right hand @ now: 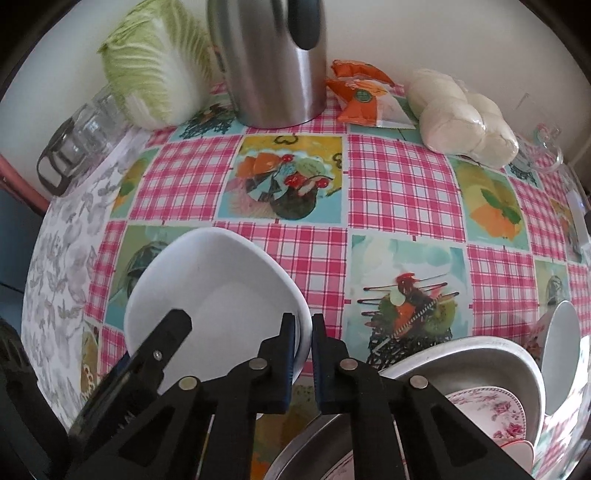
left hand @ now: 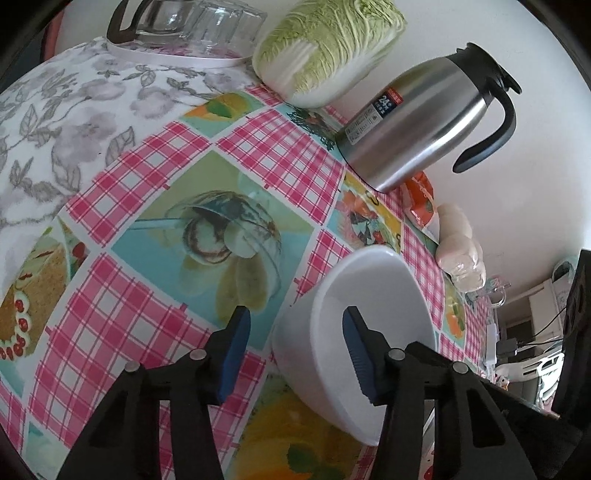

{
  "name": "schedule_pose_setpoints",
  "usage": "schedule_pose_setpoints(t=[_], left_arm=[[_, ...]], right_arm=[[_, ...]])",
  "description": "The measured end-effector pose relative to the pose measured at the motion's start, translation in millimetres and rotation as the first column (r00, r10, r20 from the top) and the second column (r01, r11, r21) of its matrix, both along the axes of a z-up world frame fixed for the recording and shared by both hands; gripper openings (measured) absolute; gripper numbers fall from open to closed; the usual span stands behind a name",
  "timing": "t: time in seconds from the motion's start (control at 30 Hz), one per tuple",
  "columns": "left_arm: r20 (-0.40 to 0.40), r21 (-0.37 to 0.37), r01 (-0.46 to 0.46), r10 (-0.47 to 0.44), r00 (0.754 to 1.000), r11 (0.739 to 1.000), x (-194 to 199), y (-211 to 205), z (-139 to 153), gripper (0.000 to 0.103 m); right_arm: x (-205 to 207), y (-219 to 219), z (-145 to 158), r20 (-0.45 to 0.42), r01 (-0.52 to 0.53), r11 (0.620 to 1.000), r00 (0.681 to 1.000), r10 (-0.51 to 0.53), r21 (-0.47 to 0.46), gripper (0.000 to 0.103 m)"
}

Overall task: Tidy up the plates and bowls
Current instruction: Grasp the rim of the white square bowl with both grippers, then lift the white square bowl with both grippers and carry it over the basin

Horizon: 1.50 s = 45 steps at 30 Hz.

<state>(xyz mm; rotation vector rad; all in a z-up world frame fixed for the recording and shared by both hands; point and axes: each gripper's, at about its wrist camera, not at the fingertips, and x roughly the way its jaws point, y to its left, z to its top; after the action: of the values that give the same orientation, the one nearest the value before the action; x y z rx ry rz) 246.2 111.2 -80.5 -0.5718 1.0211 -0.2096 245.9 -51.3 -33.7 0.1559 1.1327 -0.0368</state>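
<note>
Left wrist view: at the upper left I see a glass jug [left hand: 147,22] on a pale tray [left hand: 177,57], then a napa cabbage [left hand: 325,48] at top centre and a steel thermos jug [left hand: 424,125] to its right, all on the pink-checked tablecloth [left hand: 122,295]. Low in the frame my left gripper [left hand: 295,354] straddles the near rim of the white bowl [left hand: 369,295], one blue pad outside the wall and one inside, the jaws partly spread and not pressing on it.

In the right wrist view, the same white bowl [right hand: 221,284] sits at lower left of centre. My right gripper [right hand: 303,358] at bottom centre has its pads drawn in on the bowl's right rim, pinching it. At the lower right a metal basin [right hand: 480,354] holds a rose-patterned plate [right hand: 491,410], with a white dish [right hand: 561,350] standing on edge just beside it. A bag of white buns [right hand: 461,118] lies at upper right.
</note>
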Motion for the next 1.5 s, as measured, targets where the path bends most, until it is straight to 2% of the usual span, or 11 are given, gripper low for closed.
schedule_pose_setpoints(t=[0.17,0.3,0.37,0.53,0.73,0.9,1.13,1.3,1.5], left_arm=[[-0.018,0.017,-0.004,0.005,1.0,1.0,0,2,-1,0.04],[-0.044,0.029,-0.011,0.012,0.999,1.0,-1,5,-6,0.023],[-0.045,0.012,-0.013,0.013,0.999,1.0,-2,8,-8,0.023],[-0.039,0.032,-0.015,0.016,0.999,0.999,-6,9,-6,0.021],[-0.04,0.004,-0.031,0.031,0.999,1.0,-15,20,0,0.021],[-0.003,0.0,-0.03,0.03,1.0,1.0,-24,23,21,0.019],[0.106,0.038,-0.023,0.019,0.994,0.999,-52,13,79,0.019],[0.169,0.029,-0.012,0.007,0.986,1.0,-78,0,111,0.019],[0.229,0.004,0.037,-0.037,0.973,0.999,-102,-16,137,0.019]], right_arm=[[-3,8,0,-0.012,-0.035,0.999,0.999,0.035,-0.009,0.009],[-6,15,0,-0.009,-0.063,0.998,0.998,0.063,-0.029,0.009],[-6,17,-1,-0.006,-0.065,0.997,0.998,0.064,-0.036,0.01],[-8,22,-1,-0.002,-0.068,0.996,0.998,0.068,-0.05,0.01],[-20,23,3,-0.001,-0.077,0.997,0.997,0.077,0.01,0.01],[-34,24,19,0.036,-0.086,0.996,0.996,0.085,0.031,0.009],[-65,13,62,0.123,-0.101,0.993,0.988,0.093,0.064,0.009],[-96,-4,92,0.192,-0.098,0.992,0.978,0.082,0.078,0.009],[-137,-35,119,0.27,-0.114,0.982,0.96,0.07,0.15,0.009]])
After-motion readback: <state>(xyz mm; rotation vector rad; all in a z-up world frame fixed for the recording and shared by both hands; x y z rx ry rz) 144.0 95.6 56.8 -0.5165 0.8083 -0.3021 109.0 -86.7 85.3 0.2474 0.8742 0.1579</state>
